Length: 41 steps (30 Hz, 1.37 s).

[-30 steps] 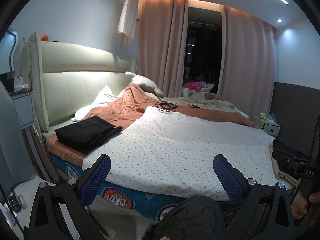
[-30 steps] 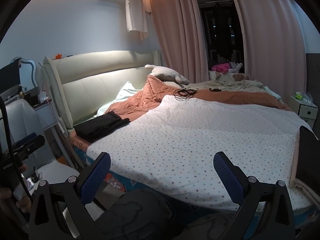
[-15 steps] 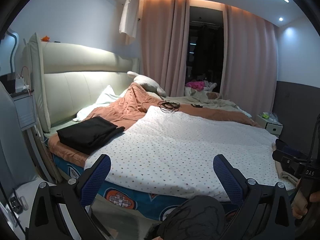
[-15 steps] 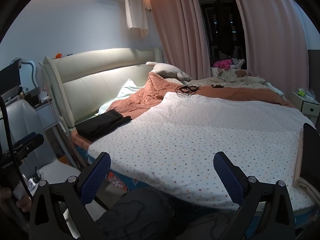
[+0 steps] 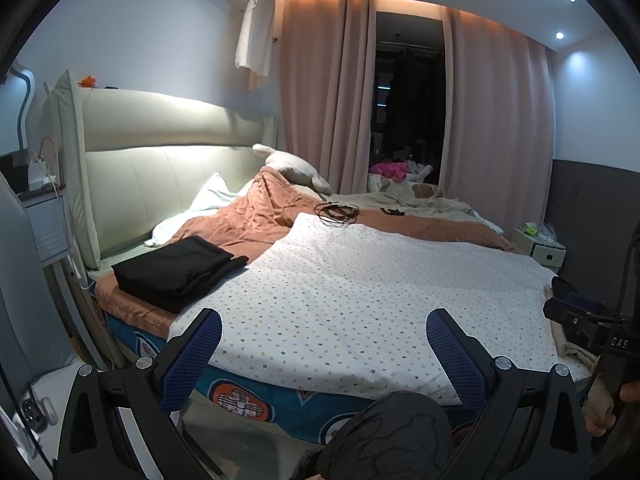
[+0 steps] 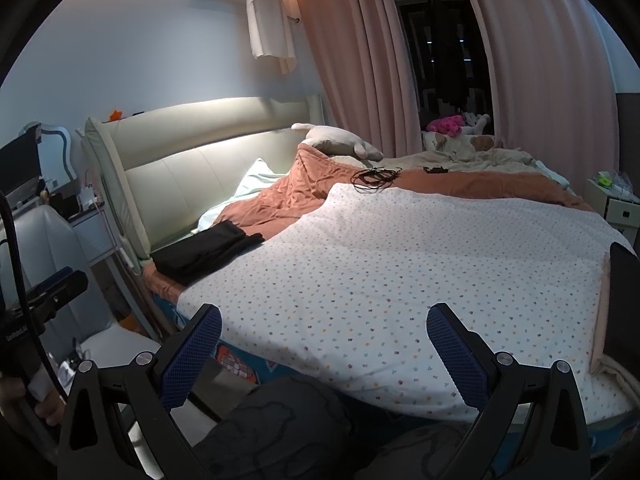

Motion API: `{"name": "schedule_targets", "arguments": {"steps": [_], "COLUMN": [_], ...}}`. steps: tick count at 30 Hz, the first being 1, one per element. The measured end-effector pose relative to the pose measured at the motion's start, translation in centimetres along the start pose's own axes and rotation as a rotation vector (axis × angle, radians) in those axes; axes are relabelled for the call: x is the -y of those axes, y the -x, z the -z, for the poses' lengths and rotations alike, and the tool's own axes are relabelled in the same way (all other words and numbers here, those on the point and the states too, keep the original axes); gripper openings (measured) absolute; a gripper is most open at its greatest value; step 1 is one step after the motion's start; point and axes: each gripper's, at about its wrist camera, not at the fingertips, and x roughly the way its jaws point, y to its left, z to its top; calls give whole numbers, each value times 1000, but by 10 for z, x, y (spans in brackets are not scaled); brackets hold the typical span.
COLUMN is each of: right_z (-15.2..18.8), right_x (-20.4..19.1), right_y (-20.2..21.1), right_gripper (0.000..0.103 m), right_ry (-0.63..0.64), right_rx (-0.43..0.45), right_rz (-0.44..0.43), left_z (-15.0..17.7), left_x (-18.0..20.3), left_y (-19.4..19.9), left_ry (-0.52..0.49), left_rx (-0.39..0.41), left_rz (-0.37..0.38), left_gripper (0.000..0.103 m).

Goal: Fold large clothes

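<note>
A folded black garment point(image 5: 178, 270) lies at the near left corner of the bed, by the headboard; it also shows in the right wrist view point(image 6: 206, 250). A white dotted sheet point(image 5: 372, 304) is spread flat over the bed point(image 6: 400, 280). A dark garment and beige cloth point(image 6: 622, 300) lie at the sheet's right edge. My left gripper point(image 5: 322, 354) is open and empty, held off the bed's near edge. My right gripper point(image 6: 324, 350) is open and empty, also short of the bed.
An orange-brown duvet point(image 5: 256, 216) is bunched behind the sheet, with a coiled black cable point(image 5: 336, 212) on it. A padded headboard point(image 5: 160, 176) stands left, a nightstand point(image 5: 540, 246) far right. A shelf unit point(image 5: 44, 216) stands at the left. My knee point(image 5: 384, 436) is below.
Both grippers have tilted down slightly, so the bed sits a little higher in both views. Both stay open and empty. Nothing on the bed has moved.
</note>
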Motion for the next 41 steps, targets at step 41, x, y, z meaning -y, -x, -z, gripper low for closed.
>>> {"name": "schedule_targets", "arguments": {"steps": [41], "right_z": [3], "right_x": [-9], "right_y": [7], "right_gripper": [103], "right_ry": [5], "right_rx": [-11], "right_rz": [-4], "left_z": [7], "left_x": [-12], "left_y": [16], "left_ry": [14], "left_rx": [10], "left_rz": [6], "left_gripper": [103]}}
